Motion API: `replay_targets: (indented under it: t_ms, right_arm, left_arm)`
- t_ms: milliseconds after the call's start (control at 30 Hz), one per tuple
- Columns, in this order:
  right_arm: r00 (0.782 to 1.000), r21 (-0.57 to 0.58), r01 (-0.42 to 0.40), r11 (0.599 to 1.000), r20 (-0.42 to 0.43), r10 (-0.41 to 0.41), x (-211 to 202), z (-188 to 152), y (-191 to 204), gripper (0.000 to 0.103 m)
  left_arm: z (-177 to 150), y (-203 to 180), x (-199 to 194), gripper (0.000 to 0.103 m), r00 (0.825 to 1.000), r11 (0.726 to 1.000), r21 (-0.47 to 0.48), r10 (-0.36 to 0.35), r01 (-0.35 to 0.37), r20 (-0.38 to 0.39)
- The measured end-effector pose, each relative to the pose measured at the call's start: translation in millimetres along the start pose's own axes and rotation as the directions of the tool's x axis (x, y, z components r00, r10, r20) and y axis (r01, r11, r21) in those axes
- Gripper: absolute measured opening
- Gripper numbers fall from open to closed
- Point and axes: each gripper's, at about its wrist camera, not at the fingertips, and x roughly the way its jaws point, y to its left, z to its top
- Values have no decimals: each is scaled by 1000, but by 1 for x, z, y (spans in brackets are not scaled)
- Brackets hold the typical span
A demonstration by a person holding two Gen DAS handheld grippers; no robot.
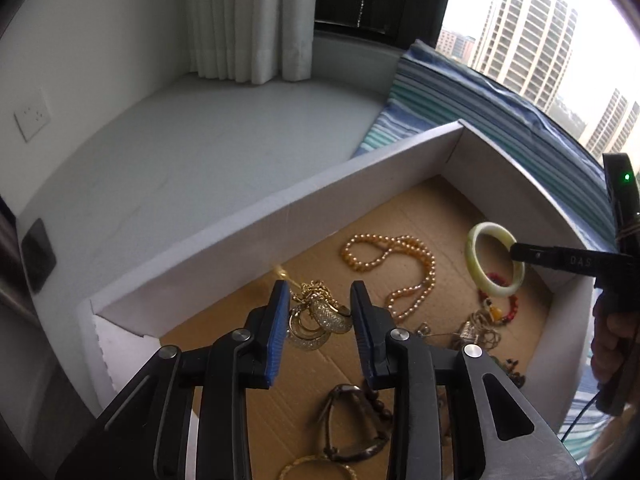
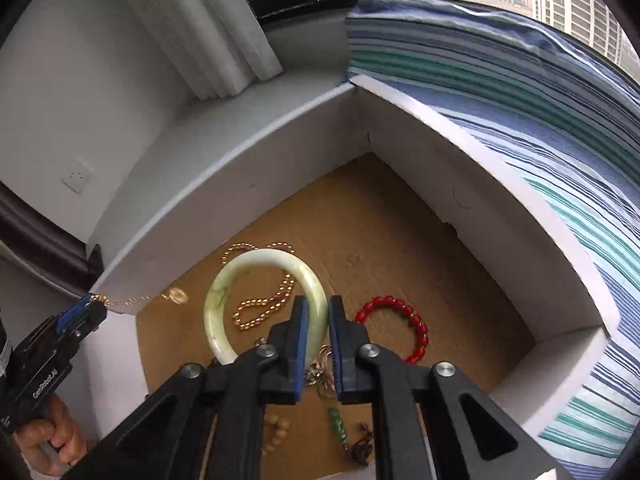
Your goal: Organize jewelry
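Observation:
A white cardboard box [image 1: 224,236] with a brown floor holds the jewelry. My right gripper [image 2: 319,312] is shut on a pale green jade bangle [image 2: 224,292], held above the box floor; it also shows in the left wrist view [image 1: 478,268]. My left gripper [image 1: 320,296] stands open above a cluster of gold earrings [image 1: 320,316]; a thin gold chain [image 2: 132,301] hangs from one of its fingers [image 2: 76,312]. A pearl necklace [image 1: 404,272], a red bead bracelet [image 2: 412,324] and dark wooden beads [image 1: 352,420] lie on the floor.
A striped blue-green cushion [image 2: 540,120] lies against the box's right and far sides. A white ledge [image 1: 200,140], a white curtain [image 1: 248,20] and a window [image 1: 540,40] stand beyond. A gold bangle [image 1: 316,468] lies at the box's near edge.

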Motion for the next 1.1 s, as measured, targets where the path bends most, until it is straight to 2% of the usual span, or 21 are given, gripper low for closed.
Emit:
replay_targets:
  t_ms: [33,100,133,167,200,233,267,300,367,433,533,567,600,700,800,900,1000,1100]
  right_arm:
    - [1000,0,0,1000,0,0,0,0,0,11]
    - [1000,7,7,1000,-17,-7,20,8,-4,14]
    - [1000,8,-5,1000,-31,5,25,9,-7,14]
    - [999,21,-1,1000,-32,2,26,9,-10,15]
    - [1000,30,2,1000,-25,-1,24,8,-13,26]
    - [1000,31,-8,999,-14,8,20,8,-14,44]
    - [1000,31,-7,1000,3,7,14,7,-15,51]
    - [1000,26,3,1000,29,-4,5,4,-14,54]
    - [997,-16,22,1000,76,-21,-14,-3,-6,55]
    - [993,-79,47,996,109,-38,-32,-14,7,62]
    - [986,-181,93,979,155,-65,-55,-39,29,73]
    - [982,-211,114,971,169,-79,-62,-50,35,74]
    - [980,-236,131,963,180,-89,-68,-59,42,77]
    - [975,-296,158,942,199,-101,-86,-82,56,77]
    - [970,-336,186,923,212,-118,-98,-95,69,77]
    - [969,-361,194,912,218,-120,-112,-105,77,78]
    - [958,-378,234,896,246,-146,-126,-113,84,81]
    - [948,-371,262,891,272,-166,-136,-116,88,81]
  left_arm:
    - [-1,0,6,32,1000,1000,3,12,-12,-8]
    - [-4,1,9,48,999,999,5,33,-33,-15]
    - [-7,0,8,65,999,999,6,46,-46,-7]
    - [-8,-1,3,76,998,998,10,62,-62,13]
    - [-10,-2,-3,81,996,996,20,88,-88,36]
    - [-12,-4,-9,89,991,992,34,117,-119,58]
    - [-16,-3,-16,97,986,988,44,145,-149,79]
    - [-19,-7,-24,100,979,983,48,174,-180,102]
    - [-26,-14,-44,102,968,977,39,201,-209,149]
    - [-33,-21,-63,102,954,968,10,245,-251,173]
    - [-47,-37,-90,102,915,939,-9,337,-344,223]
    - [-52,-40,-99,102,910,937,-19,343,-348,234]
    - [-55,-42,-105,102,917,943,-29,328,-331,225]
    - [-61,-43,-117,102,966,973,-55,229,-224,123]
    - [-67,-41,-130,102,986,986,-102,138,-128,97]
    - [-70,-40,-142,102,980,978,-146,163,-146,114]
    - [-70,-41,-147,102,967,967,-148,224,-206,120]
    - [-71,-38,-146,102,963,960,-163,246,-227,109]
